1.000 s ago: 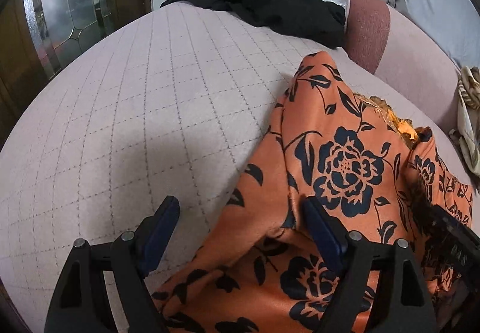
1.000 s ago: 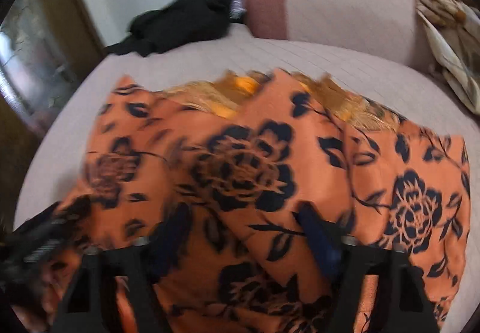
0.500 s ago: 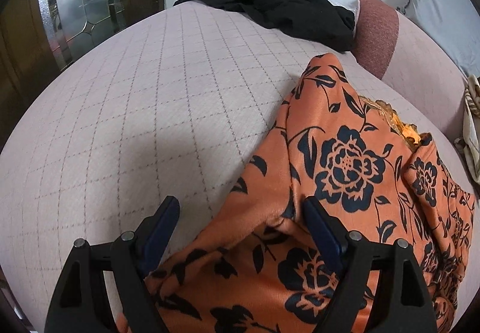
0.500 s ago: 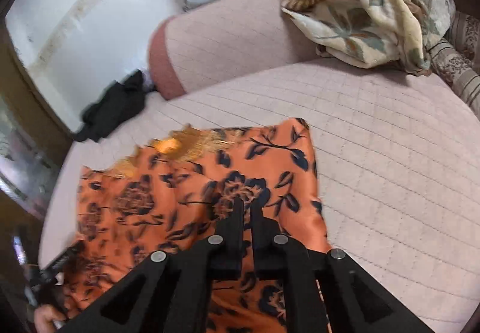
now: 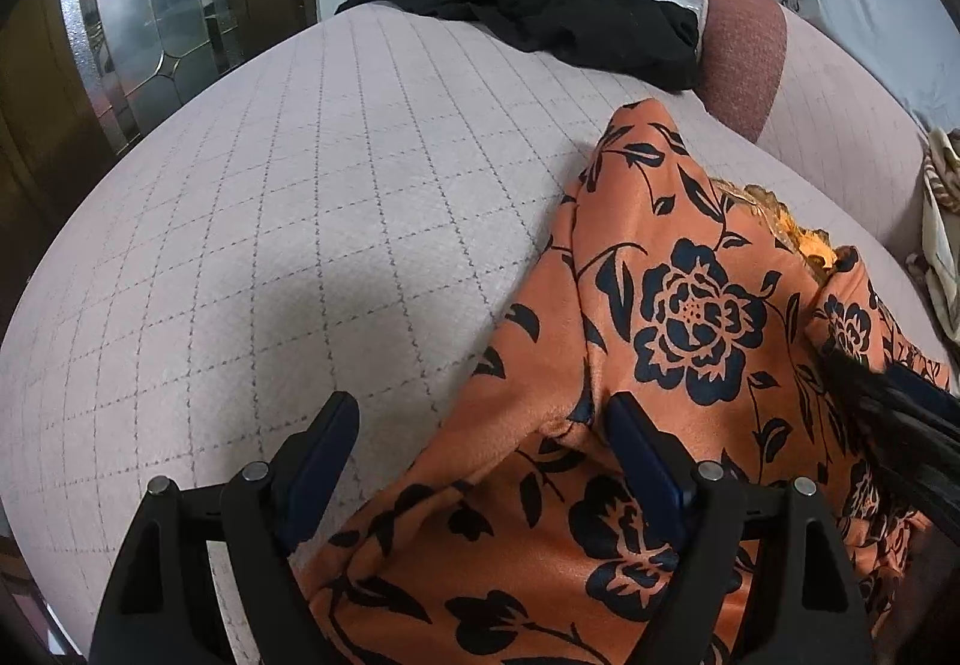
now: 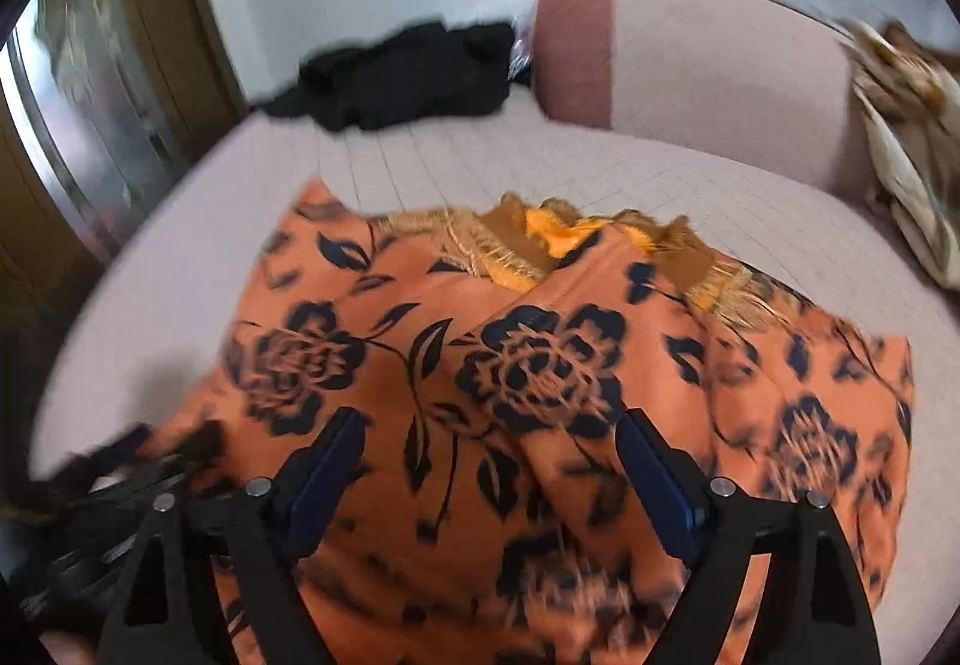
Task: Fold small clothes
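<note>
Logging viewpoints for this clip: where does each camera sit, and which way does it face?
Left wrist: rides the left tool, low over the orange floral garment's left edge, facing the black clothing; own open fingers show.
Right wrist: rides the right tool, over the garment's middle, facing the bolster; open fingers show, image blurred.
Shared: garment, black clothing, bolster, quilted surface.

- A home, probably a bedroom or sitting room.
- Quilted pink bed or sofa [image 5: 312, 221] with a bolster [image 5: 744, 59].
- Clothes lie about: black garment [image 5: 540, 23], orange floral cloth [image 6: 540, 365].
- Wooden door [image 5: 150, 23] with leaded glass.
</note>
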`<state>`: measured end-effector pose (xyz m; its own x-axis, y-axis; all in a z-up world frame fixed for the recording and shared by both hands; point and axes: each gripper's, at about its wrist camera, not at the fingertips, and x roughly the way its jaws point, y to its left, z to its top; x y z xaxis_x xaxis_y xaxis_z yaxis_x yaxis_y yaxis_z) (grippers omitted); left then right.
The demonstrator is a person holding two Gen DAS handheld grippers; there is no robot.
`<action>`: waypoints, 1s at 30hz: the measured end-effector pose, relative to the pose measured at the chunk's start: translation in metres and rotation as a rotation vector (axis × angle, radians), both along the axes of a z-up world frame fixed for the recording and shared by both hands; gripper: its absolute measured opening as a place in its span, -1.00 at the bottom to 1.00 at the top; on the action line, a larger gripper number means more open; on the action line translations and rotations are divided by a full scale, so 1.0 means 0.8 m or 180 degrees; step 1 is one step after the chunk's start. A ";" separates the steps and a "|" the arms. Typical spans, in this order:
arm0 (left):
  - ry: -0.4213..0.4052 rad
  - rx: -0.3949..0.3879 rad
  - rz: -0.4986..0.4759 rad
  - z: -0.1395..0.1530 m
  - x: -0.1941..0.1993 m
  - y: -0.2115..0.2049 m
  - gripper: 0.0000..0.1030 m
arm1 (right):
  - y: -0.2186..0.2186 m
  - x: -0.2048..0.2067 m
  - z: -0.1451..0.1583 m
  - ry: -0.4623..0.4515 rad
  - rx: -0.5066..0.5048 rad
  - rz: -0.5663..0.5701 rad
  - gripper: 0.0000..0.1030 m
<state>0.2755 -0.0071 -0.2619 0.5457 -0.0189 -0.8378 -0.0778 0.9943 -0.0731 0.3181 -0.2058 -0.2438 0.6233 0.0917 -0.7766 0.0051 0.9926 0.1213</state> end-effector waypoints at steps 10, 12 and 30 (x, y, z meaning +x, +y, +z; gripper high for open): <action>0.0071 -0.0080 -0.0006 -0.005 0.008 0.001 0.65 | -0.054 0.023 -0.014 0.0230 -0.0009 -0.0230 -0.78; 0.0068 -0.0084 0.0000 -0.005 0.008 0.001 0.65 | -0.094 -0.005 -0.001 0.0119 0.0156 -0.0455 -0.79; -0.0047 0.0028 0.0044 0.000 -0.004 0.001 0.65 | -0.295 -0.193 -0.054 0.0410 0.1821 -0.1716 -0.63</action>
